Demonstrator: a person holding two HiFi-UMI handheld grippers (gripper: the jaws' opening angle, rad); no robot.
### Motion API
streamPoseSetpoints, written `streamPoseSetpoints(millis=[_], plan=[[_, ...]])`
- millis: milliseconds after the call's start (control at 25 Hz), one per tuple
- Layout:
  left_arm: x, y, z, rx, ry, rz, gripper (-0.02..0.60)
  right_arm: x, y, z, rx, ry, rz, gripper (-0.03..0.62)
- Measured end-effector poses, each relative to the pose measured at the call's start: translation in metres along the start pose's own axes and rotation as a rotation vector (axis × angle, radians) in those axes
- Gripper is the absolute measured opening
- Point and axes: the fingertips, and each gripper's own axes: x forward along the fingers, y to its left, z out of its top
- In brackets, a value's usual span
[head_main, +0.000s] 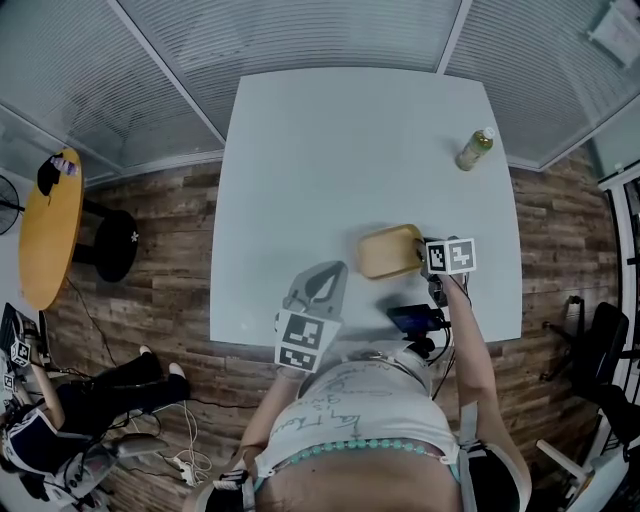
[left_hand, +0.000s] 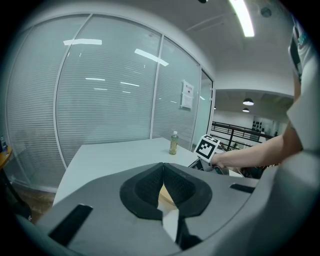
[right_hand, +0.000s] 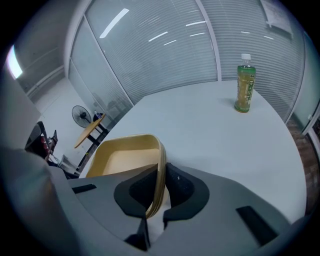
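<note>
On the pale grey table (head_main: 330, 150), near its front edge: shallow tan rounded tray (head_main: 388, 250) pinched at the rim by the right gripper (right_hand: 159, 192).
One pad inside the tray wall, one outside. Left gripper (left_hand: 163, 185) nearby at the table edge, jaws pressed together, empty. Green-capped drink bottle (head_main: 476, 148) upright, well apart.

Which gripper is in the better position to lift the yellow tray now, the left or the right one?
The right gripper, probably: its jaws clamp the rim of the yellow tray. The left gripper is shut on nothing and is apart from the tray.
</note>
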Motion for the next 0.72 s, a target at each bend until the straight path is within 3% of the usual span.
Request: streamPoseSetpoints(millis=[360, 720], plan=[[0.003, -0.001, -0.004, -0.002, 0.015, -0.013, 0.003, -0.037, 0.027, 0.017, -0.039, -0.033, 0.042, 0.017], [0.004, 0.0, -0.003, 0.001, 0.019, -0.011, 0.003, -0.08, 0.05, 0.035, -0.022, -0.147, 0.062, 0.017]])
